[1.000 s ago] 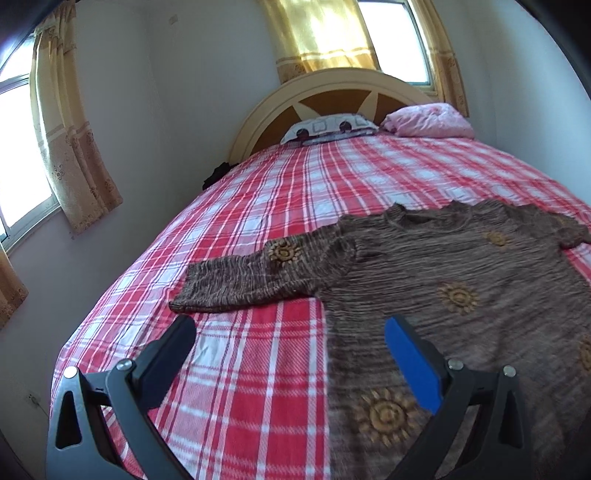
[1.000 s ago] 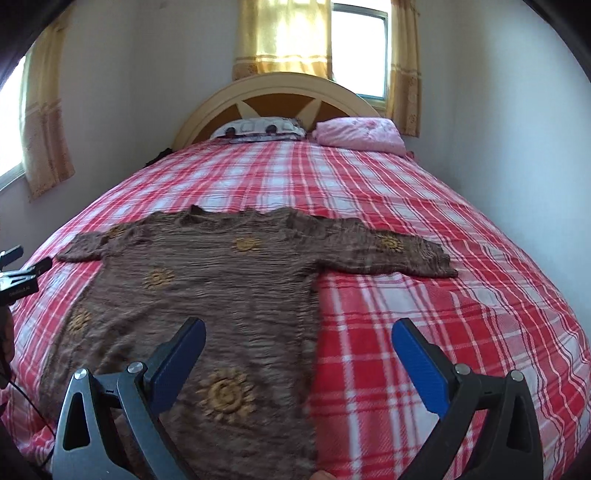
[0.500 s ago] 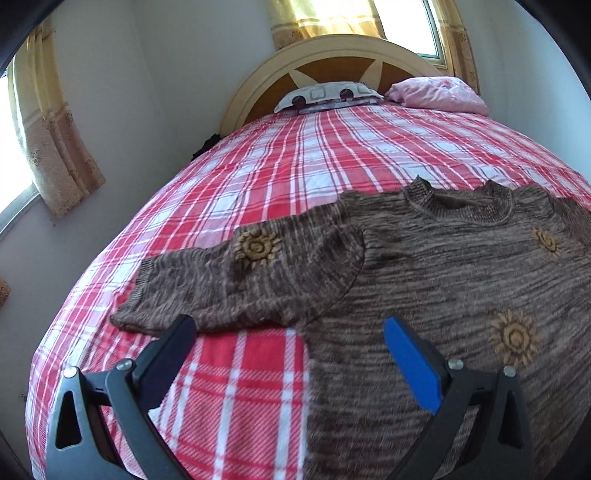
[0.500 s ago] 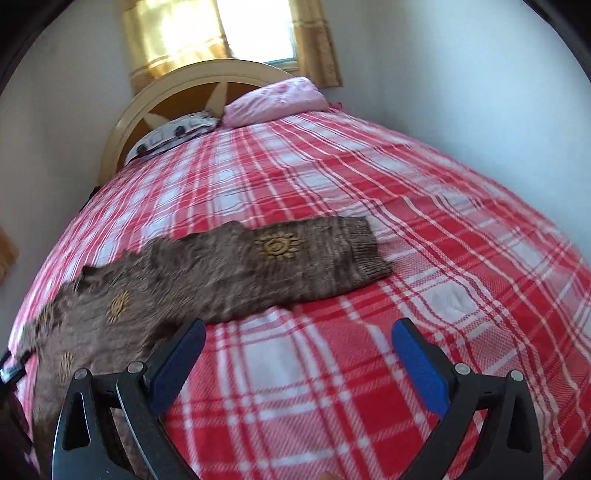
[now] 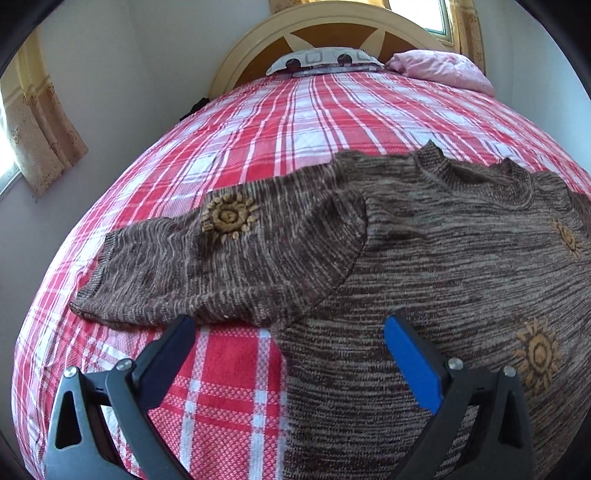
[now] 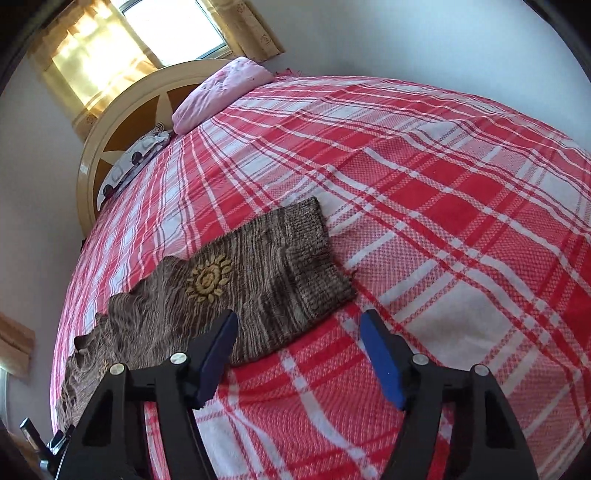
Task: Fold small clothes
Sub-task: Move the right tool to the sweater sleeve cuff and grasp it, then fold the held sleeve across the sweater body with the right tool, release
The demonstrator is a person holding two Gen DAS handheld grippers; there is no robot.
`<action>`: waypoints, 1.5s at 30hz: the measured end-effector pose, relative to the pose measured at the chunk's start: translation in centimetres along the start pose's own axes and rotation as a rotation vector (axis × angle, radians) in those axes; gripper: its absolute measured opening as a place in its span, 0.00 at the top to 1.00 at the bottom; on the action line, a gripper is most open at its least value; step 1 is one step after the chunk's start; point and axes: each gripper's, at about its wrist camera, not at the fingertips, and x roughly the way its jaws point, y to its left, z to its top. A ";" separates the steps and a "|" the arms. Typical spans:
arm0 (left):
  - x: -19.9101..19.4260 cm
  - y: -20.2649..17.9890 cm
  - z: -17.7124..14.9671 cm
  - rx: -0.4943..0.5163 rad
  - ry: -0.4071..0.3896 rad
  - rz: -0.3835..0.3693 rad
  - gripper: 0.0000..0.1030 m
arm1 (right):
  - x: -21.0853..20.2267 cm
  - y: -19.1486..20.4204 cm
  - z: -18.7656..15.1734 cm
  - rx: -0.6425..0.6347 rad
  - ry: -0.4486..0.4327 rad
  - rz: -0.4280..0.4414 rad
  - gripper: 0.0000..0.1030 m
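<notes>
On the red plaid bed, a brown knit sweater lies flat, collar toward the headboard, both sleeves stretched out sideways from the body. My left gripper hangs over the sweater's side edge below the armpit, fingers spread wide, holding nothing. My right gripper hovers at the other sleeve's cuff, fingers closing with only bedspread and the sleeve's lower edge between them, nothing pinched. Beyond that cuff, away from the sweater, bare bedspread runs to the wall. A pink pillow sits by the headboard, well apart from the sweater.
</notes>
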 end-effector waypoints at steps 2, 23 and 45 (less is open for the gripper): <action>-0.1 -0.3 -0.1 0.018 -0.006 0.010 0.00 | 0.7 -0.1 0.6 0.015 0.002 0.002 0.38; 0.6 0.0 -0.1 0.001 0.021 -0.033 0.00 | -1.5 9.0 0.8 -0.255 -0.134 0.038 0.95; -5.7 -5.4 1.7 0.116 -0.079 -0.254 0.00 | -2.7 21.8 -13.7 -0.763 0.034 0.437 0.28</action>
